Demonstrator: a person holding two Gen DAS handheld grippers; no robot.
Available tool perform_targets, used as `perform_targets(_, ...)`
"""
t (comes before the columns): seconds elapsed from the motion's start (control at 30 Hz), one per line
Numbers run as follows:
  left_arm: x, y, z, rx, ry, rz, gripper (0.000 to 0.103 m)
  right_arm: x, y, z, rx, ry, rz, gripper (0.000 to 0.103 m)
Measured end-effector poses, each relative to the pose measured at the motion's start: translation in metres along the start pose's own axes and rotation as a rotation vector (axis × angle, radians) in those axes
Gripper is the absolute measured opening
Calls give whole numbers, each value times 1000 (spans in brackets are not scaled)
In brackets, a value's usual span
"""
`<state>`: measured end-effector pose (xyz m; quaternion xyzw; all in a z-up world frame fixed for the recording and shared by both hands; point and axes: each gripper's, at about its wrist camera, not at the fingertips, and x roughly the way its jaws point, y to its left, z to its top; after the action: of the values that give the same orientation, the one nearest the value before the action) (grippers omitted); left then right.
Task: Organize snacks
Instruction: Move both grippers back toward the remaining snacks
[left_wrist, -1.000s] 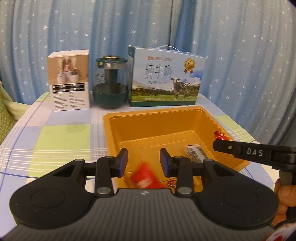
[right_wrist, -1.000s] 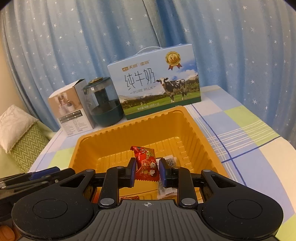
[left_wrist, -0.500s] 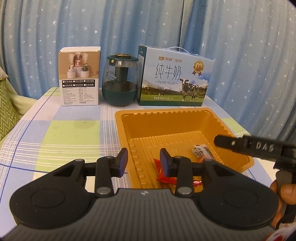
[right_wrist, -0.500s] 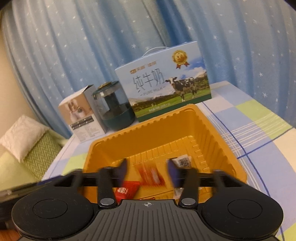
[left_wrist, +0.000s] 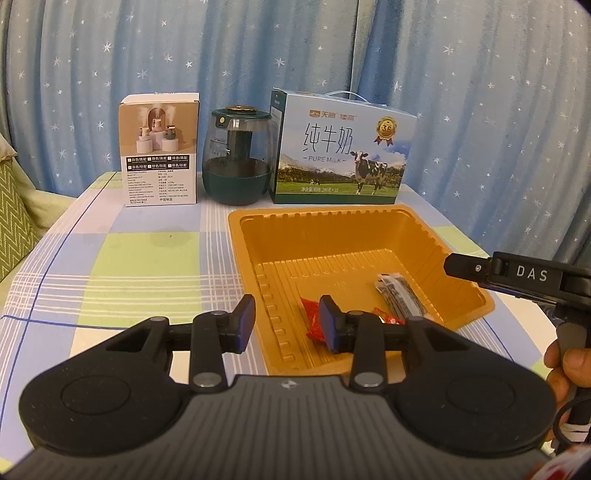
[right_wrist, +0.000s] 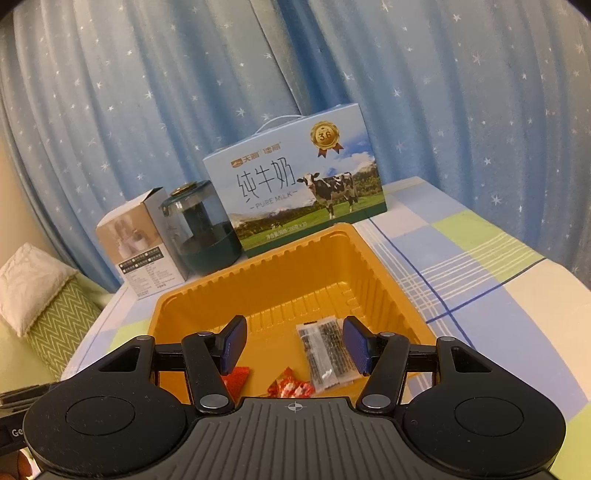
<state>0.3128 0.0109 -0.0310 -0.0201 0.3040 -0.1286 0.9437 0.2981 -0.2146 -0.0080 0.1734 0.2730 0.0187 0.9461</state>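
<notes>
An orange plastic tray (left_wrist: 332, 236) (right_wrist: 280, 280) sits on the checked tablecloth. In it lie two red snack packets (left_wrist: 313, 317) (right_wrist: 290, 386) and a clear packet with dark print (left_wrist: 400, 293) (right_wrist: 325, 350). A second red packet shows in the right wrist view (right_wrist: 236, 378). My left gripper (left_wrist: 287, 323) is open and empty above the tray's near left edge. My right gripper (right_wrist: 293, 349) is open and empty above the tray's near part; its finger (left_wrist: 476, 267) reaches in from the right in the left wrist view.
Behind the tray stand a milk carton box (left_wrist: 340, 151) (right_wrist: 306, 188), a dark green glass jar (left_wrist: 236, 155) (right_wrist: 199, 229) and a small white box (left_wrist: 159, 155) (right_wrist: 136, 243). A blue starred curtain hangs behind. A green cushion (right_wrist: 51, 325) lies left of the table.
My right gripper opened and dropped its red packet into the tray, then rose. My left gripper pulled back and to the left from over the tray.
</notes>
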Motion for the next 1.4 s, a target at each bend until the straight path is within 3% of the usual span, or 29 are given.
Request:
perform_targets(0.53, -76, 5, -54, -16, 1, 16, 35, -67, 11, -28, -79, 42, 46, 58)
perform_targets(0.9, -121, 10, -115, 10, 43, 33, 41, -109, 13, -81, -133, 132, 91, 58)
perform_targets(1.23, -132, 17, -143, 15, 91, 50, 44, -118, 22, -125, -230, 197, 125, 58)
perform_targets(1.4, -128, 17, -141, 38, 93, 57, 51, -113, 42, -137, -369, 221, 189, 58)
